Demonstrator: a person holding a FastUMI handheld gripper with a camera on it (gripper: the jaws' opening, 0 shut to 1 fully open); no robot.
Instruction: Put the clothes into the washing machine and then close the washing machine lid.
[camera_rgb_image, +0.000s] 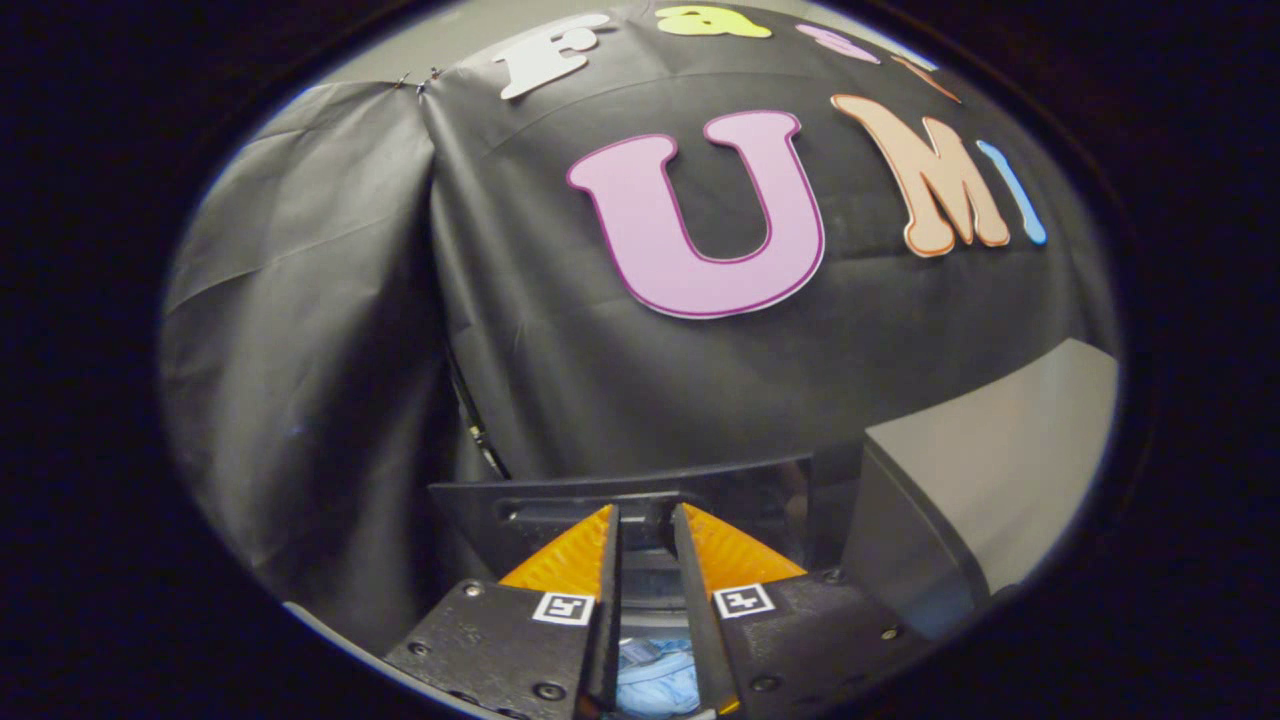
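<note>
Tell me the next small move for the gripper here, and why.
Probably open a little and ease forward onto the raised lid. The gripper has its fingers nearly together with nothing between the tips, the lid's dark panel stands just ahead of them, and pale blue clothes lie low between the fingers, seemingly already inside the washing machine. Closing the lid looks like what remains.

Washing machine (480, 520) holds blue clothes (650, 675), seen between the tool's (645, 512) barely parted fingers.

We see pale blue clothes (655, 675) below the dark lid (560, 505), a grey machine body (990, 470) beside that lid, black cloth behind.
</note>
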